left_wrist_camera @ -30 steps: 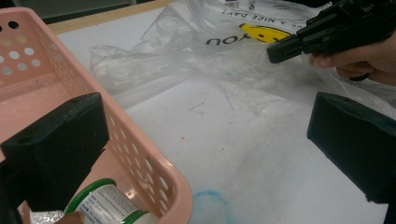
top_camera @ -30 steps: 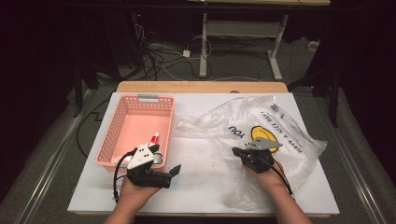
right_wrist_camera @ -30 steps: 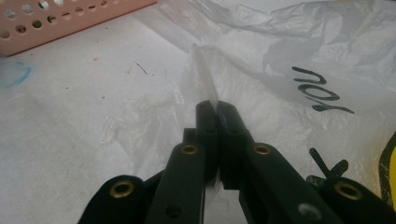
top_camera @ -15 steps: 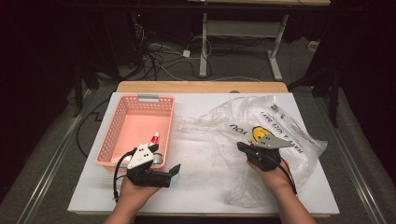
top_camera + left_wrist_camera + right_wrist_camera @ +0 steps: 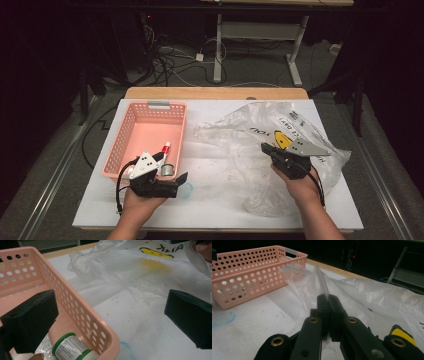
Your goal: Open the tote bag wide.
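Note:
A clear plastic bag [image 5: 300, 125] with a yellow smiley print lies crumpled on the right half of the white table. My right gripper [image 5: 265, 148] points left and is shut on a fold of the bag's film [image 5: 322, 282], holding it up off the table. The right gripper's [image 5: 327, 298] jaws are pressed together with the film between them. My left gripper [image 5: 184, 180] is open at the near right corner of the pink basket [image 5: 125, 135]. Its [image 5: 110, 300] one jaw hangs over the basket's inside, the other over the table. A small green-rimmed bottle [image 5: 71, 346] lies in that corner.
A red-capped item [image 5: 165, 148] lies in the basket beside the bottle [image 5: 168, 170]. A faint blue stain [image 5: 187, 192] marks the white table cover [image 5: 220, 200] near the left gripper. Beyond the table's wooden far edge [image 5: 215, 93] are floor cables and a desk frame [image 5: 218, 45].
My right gripper has risen and drifted right and away from me, pulling the pinched bag film up with it. The left gripper has stayed where it was.

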### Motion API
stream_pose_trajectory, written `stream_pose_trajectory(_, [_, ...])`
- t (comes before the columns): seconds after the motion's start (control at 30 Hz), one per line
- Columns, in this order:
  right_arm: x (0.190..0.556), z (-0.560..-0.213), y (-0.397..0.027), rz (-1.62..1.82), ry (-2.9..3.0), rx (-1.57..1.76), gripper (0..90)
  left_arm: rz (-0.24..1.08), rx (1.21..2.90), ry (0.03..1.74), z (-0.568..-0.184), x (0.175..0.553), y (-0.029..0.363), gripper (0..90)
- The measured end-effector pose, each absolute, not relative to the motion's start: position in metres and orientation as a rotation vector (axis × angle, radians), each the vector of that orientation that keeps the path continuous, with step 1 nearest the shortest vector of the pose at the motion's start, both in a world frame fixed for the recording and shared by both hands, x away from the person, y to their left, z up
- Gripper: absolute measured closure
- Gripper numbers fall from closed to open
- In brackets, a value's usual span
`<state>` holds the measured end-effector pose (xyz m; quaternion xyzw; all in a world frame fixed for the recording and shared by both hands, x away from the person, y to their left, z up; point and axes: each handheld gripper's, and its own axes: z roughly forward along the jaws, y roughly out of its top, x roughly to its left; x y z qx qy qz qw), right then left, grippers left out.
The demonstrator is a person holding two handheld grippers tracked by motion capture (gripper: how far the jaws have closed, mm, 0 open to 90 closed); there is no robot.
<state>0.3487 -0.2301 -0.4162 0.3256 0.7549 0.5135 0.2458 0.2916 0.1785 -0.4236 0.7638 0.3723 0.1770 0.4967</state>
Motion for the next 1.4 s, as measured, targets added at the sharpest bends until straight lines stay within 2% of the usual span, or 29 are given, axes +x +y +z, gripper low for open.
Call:
stream_pose_trajectory(0.57, [0.351,-0.408,-0.236,1.424,2.020,0.923,90.0,0.414,1.852,0.989,-0.422,0.297,0.202,0.0])
stream_pose_trajectory(1.4, [0.351,-0.413,-0.242,1.448,2.027,0.915,90.0,0.496,1.799,1.206,-0.426,0.308,0.263,0.0])
